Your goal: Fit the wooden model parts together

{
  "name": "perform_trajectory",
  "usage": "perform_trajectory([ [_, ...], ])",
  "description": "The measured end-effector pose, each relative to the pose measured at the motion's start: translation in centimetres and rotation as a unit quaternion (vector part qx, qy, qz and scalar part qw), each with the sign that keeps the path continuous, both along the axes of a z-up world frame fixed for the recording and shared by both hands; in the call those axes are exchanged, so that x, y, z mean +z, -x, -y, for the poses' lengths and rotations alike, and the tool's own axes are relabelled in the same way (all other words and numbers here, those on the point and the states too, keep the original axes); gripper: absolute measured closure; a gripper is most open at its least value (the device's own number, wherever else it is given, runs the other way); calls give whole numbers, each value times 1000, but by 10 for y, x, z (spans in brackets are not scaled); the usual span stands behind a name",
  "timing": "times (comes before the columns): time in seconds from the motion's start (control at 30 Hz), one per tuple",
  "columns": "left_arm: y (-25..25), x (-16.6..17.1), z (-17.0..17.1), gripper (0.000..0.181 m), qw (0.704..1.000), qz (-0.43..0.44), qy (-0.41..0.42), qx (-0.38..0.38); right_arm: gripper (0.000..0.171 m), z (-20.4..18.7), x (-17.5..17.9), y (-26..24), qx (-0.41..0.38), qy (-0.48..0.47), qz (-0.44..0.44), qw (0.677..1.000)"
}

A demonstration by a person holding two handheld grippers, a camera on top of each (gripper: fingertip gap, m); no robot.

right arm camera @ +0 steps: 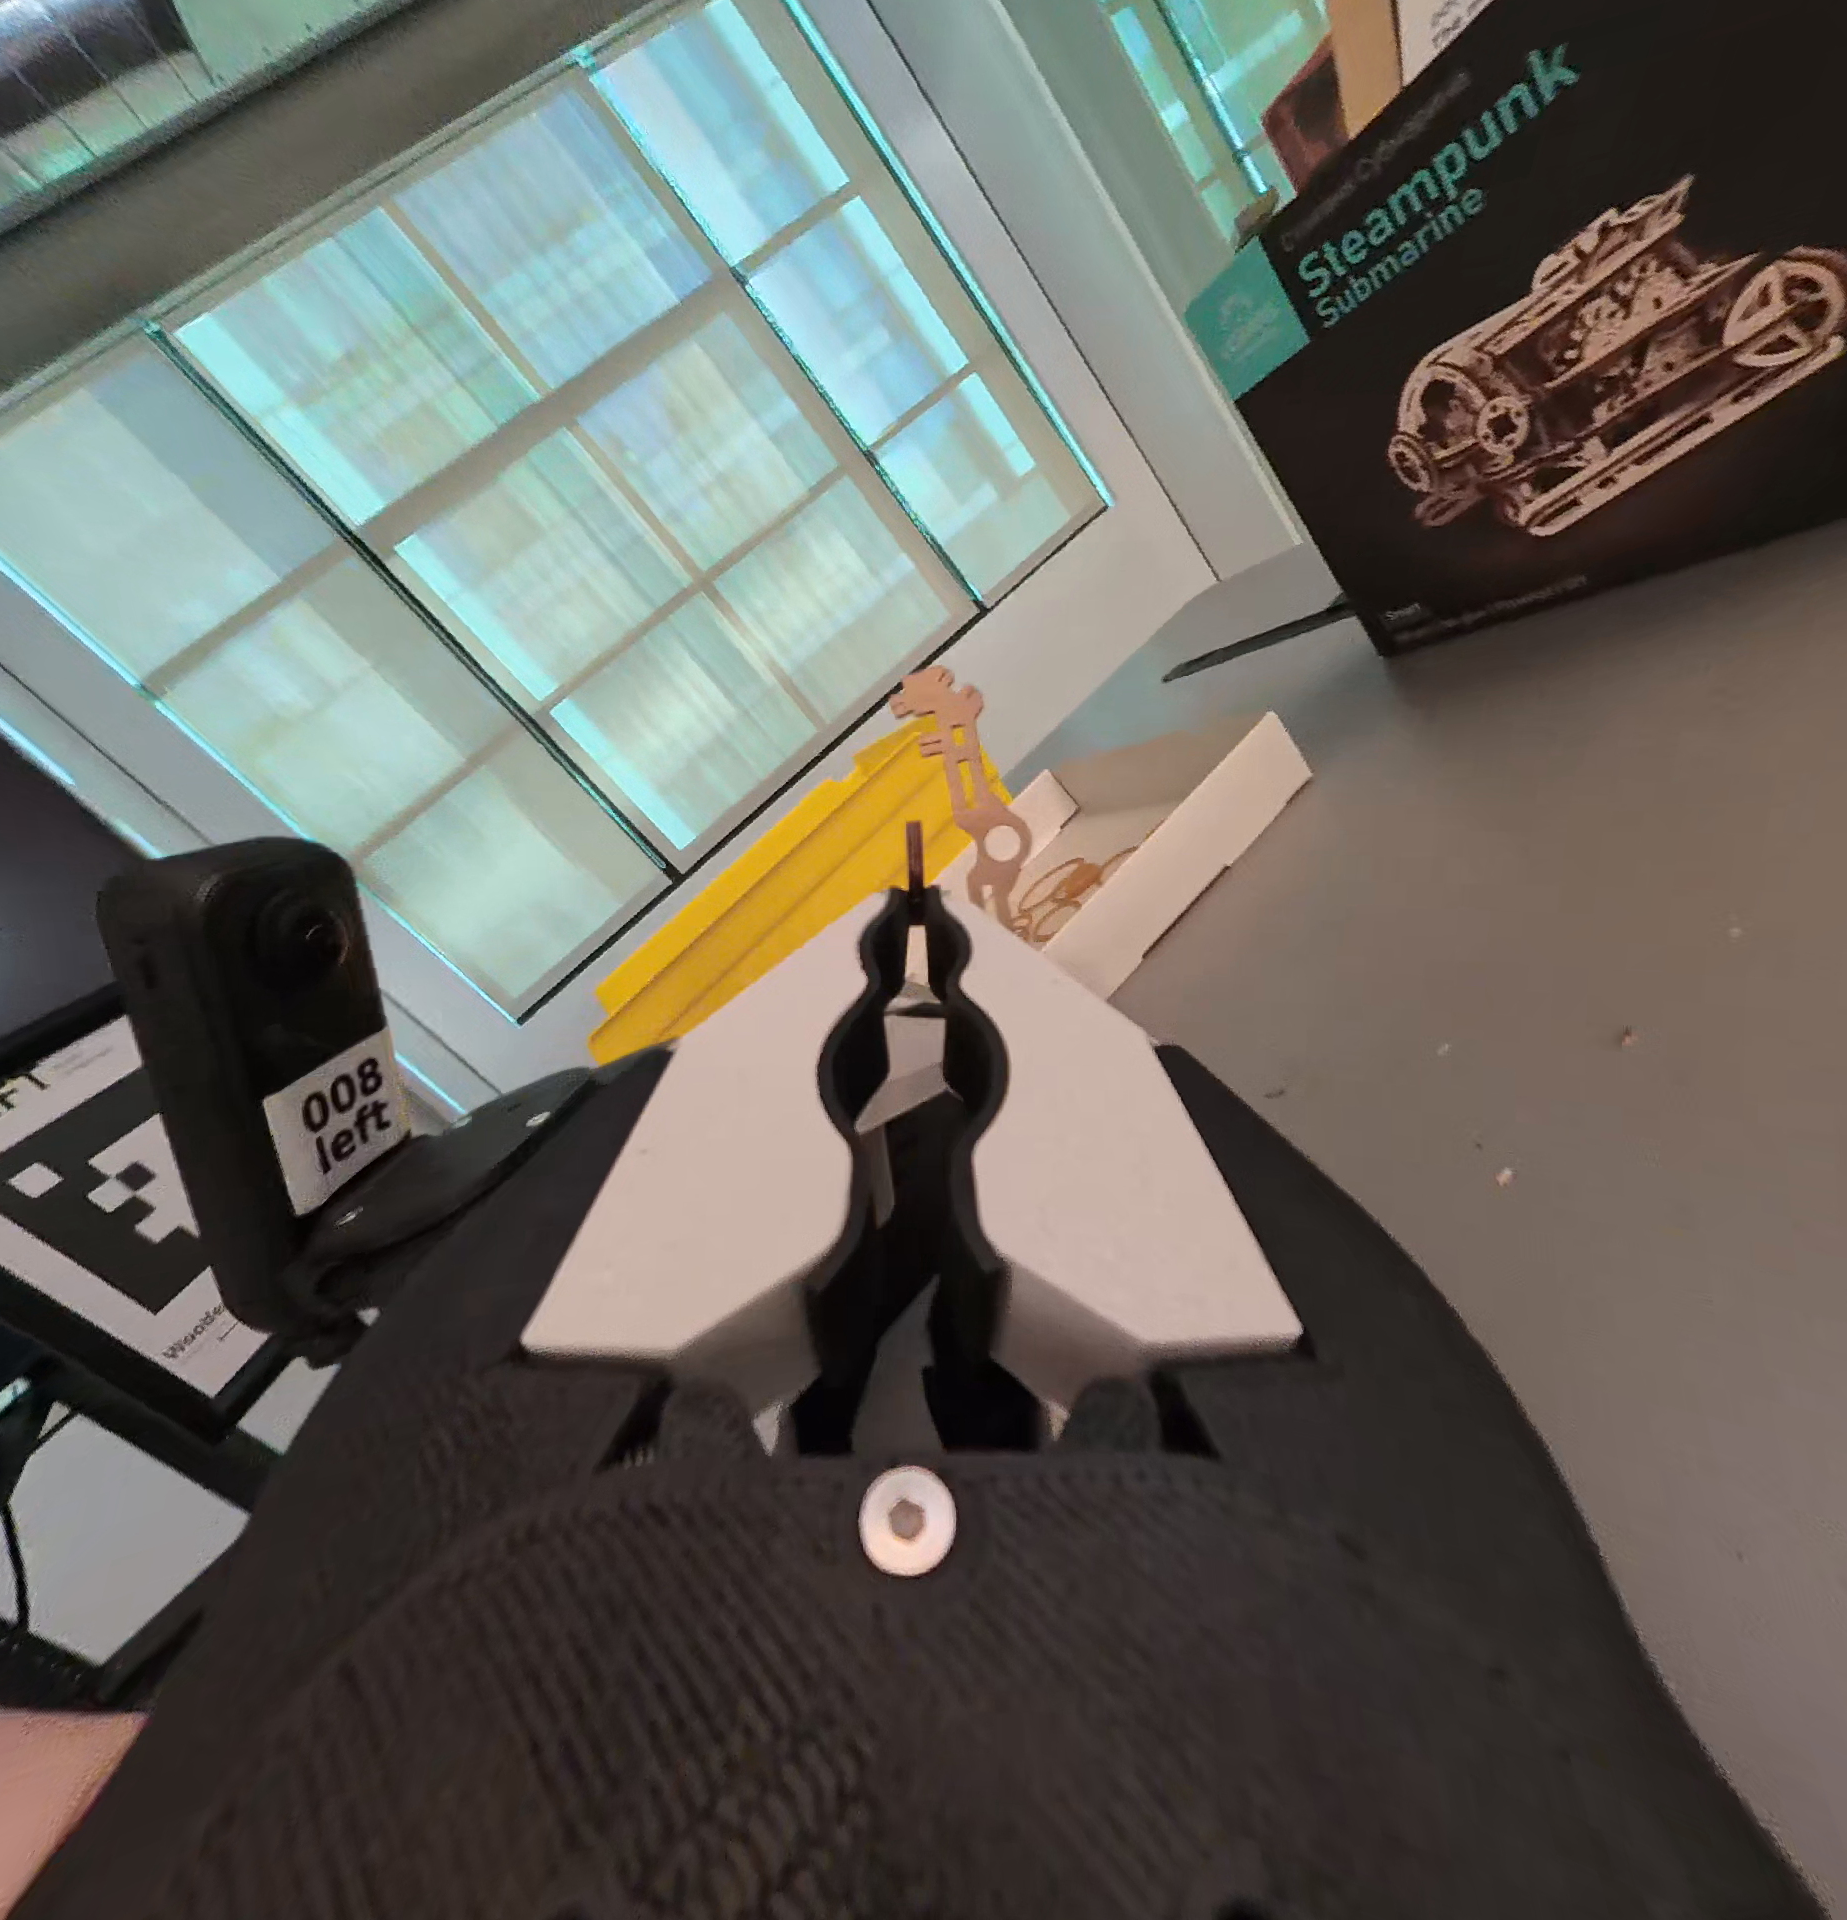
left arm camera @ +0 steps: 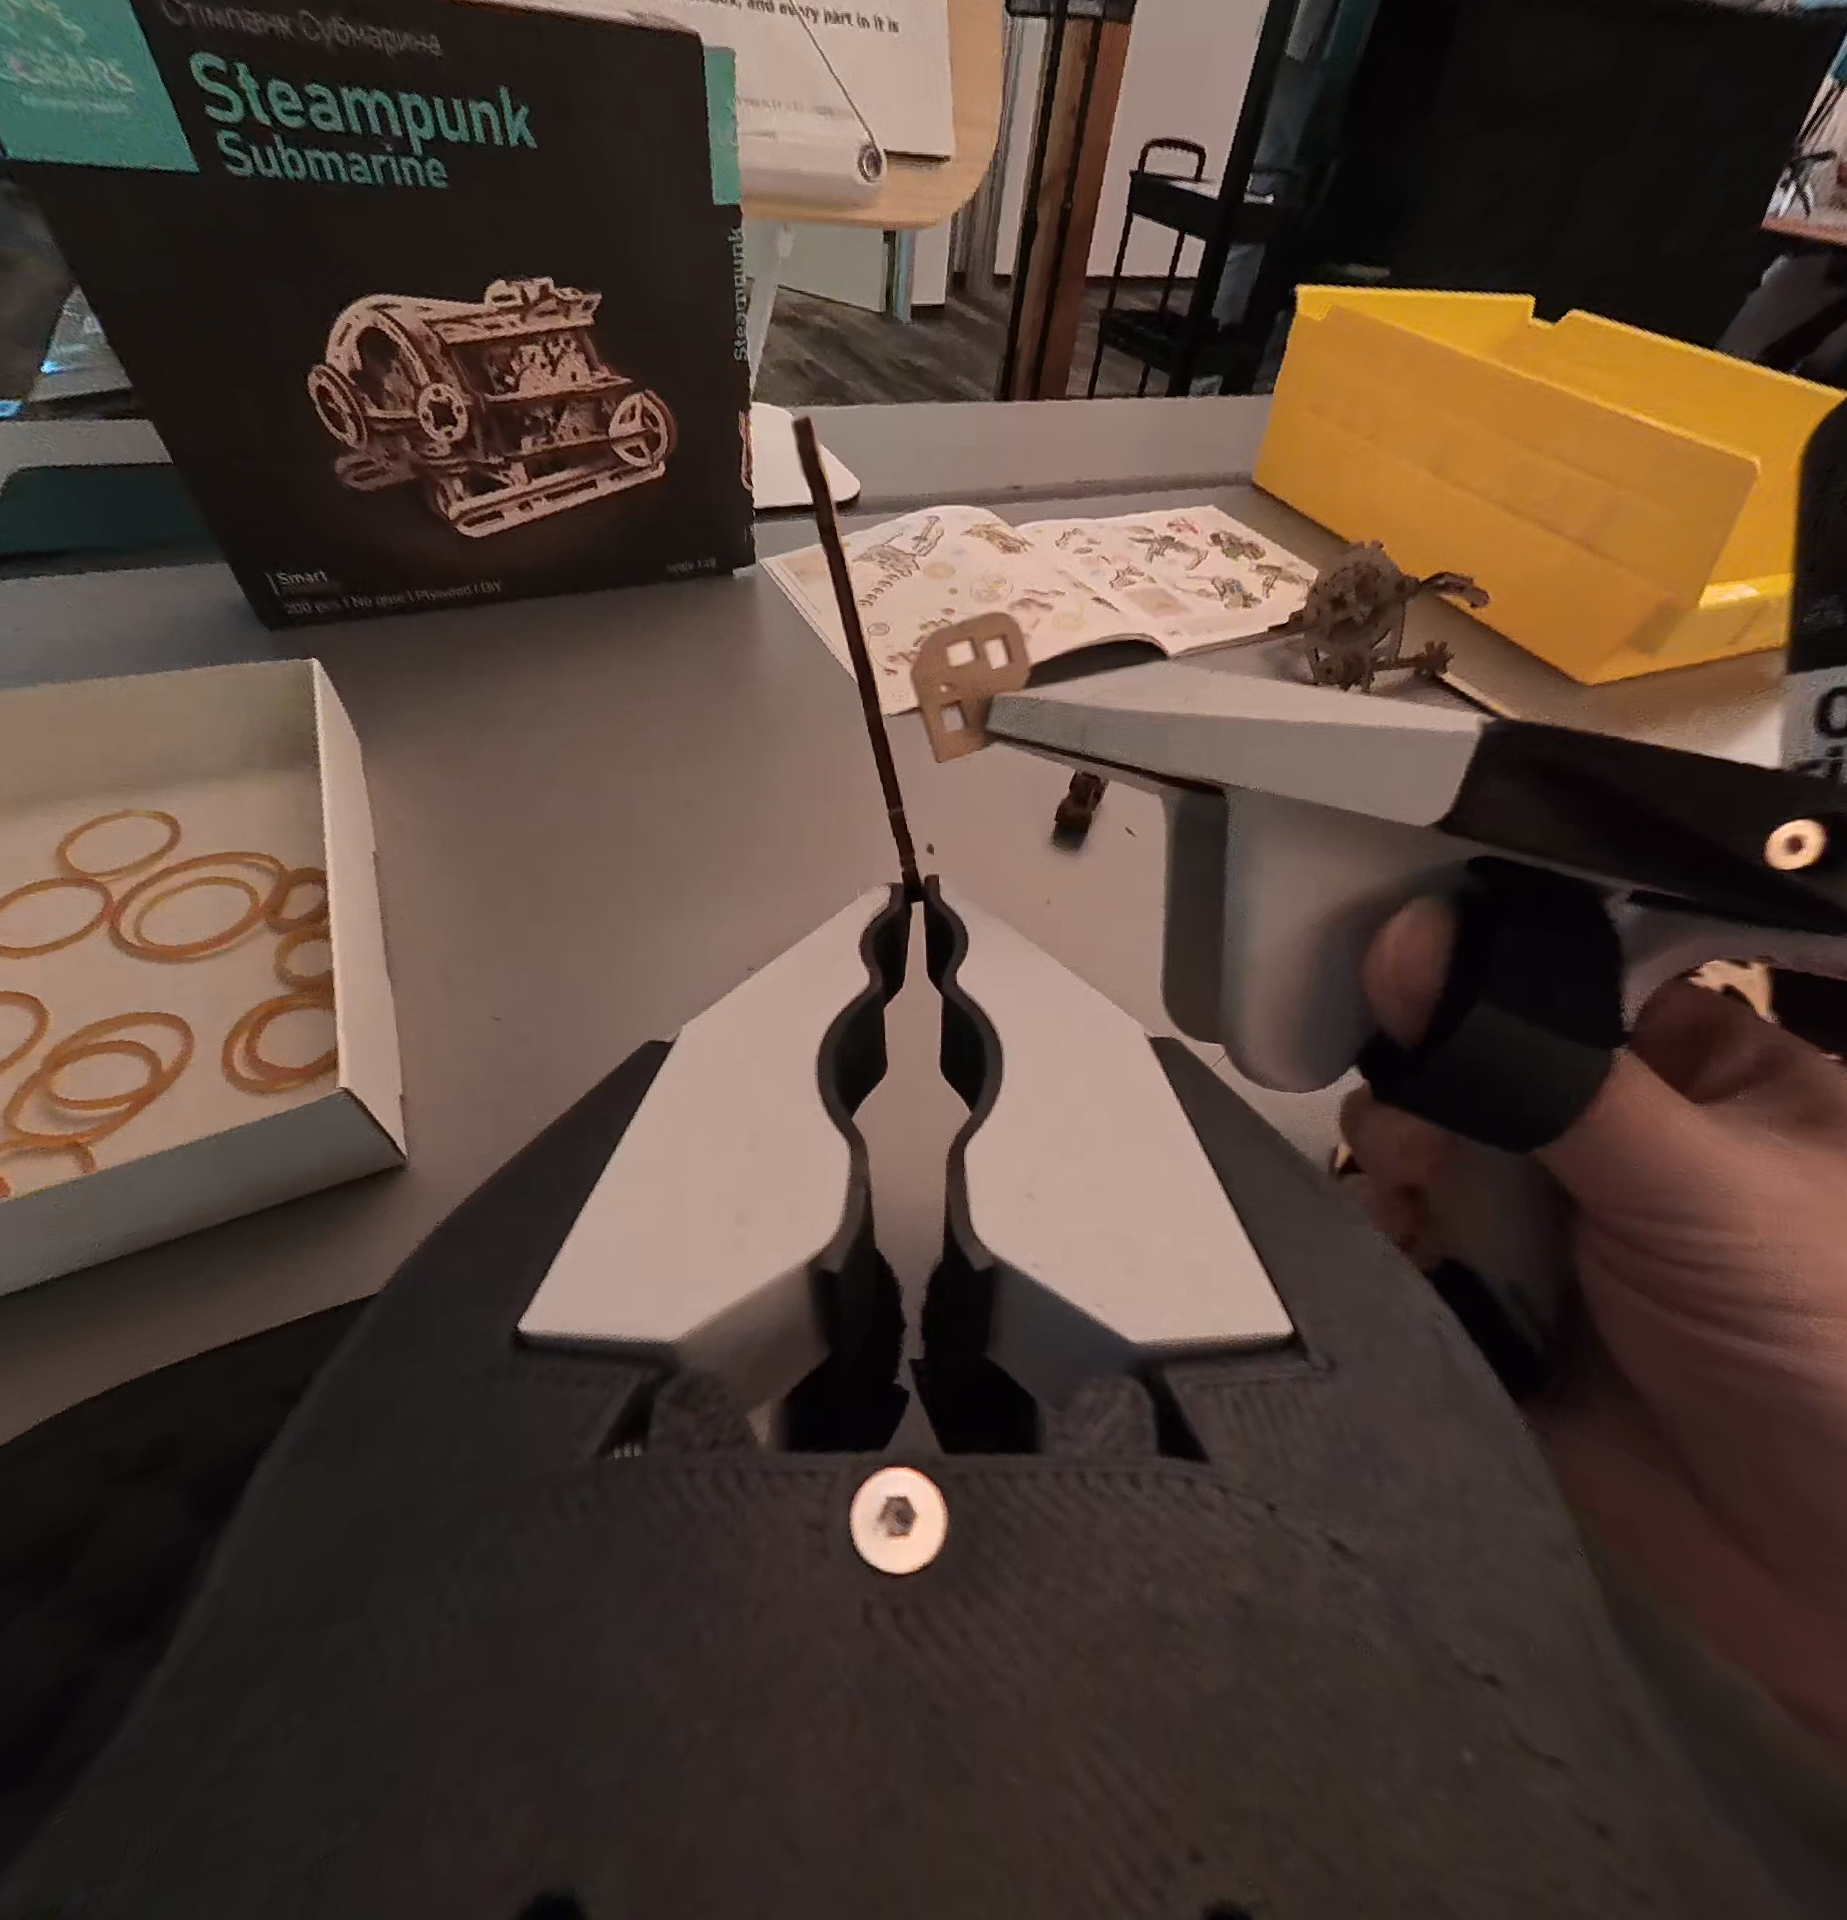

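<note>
My left gripper (left arm camera: 917,899) is shut on a long thin wooden strip (left arm camera: 857,665), seen edge-on and standing nearly upright. In the right wrist view the strip (right arm camera: 966,790) shows its flat side, with notches and a ring hole. My right gripper (left arm camera: 1007,696) comes in from the right, shut on a small flat wooden plate (left arm camera: 966,681) with square holes. The plate is close to the right of the strip, and I cannot tell if they touch. In its own view the right gripper (right arm camera: 914,914) holds the plate (right arm camera: 914,857) edge-on. A part-built wooden assembly (left arm camera: 1366,623) lies on the table.
The kit box (left arm camera: 431,312) stands at the back left. A white tray (left arm camera: 358,935) of rubber bands is on the left. An open instruction booklet (left arm camera: 1085,582) and a yellow bin (left arm camera: 1521,468) are at the back right. A small dark piece (left arm camera: 1075,805) lies under the right gripper. The tips of both grippers are at nearly the same place. Both grippers' tips are roughly 30 cm from the part-built wooden assembly (left arm camera: 1366,623).
</note>
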State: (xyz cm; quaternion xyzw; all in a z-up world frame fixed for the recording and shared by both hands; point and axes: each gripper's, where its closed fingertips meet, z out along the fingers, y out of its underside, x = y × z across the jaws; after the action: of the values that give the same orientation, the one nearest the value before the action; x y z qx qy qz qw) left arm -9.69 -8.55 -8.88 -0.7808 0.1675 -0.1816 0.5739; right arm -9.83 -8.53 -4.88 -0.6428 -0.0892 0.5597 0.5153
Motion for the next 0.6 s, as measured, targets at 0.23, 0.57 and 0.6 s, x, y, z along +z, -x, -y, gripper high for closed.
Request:
perform_trajectory([
  [0.23, 4, -1, -2, 180, 1000, 23, 6, 4, 170, -3, -13, 7, 20, 33, -26, 999],
  [0.57, 0, -3, -1, 180, 1000, 13, -1, -1, 170, -2, -20, 7, 16, 50, -9, 999],
  [0.6, 1, -3, -2, 181, 1000, 13, -2, 1, 170, -2, -21, 8, 18, 51, -7, 998],
])
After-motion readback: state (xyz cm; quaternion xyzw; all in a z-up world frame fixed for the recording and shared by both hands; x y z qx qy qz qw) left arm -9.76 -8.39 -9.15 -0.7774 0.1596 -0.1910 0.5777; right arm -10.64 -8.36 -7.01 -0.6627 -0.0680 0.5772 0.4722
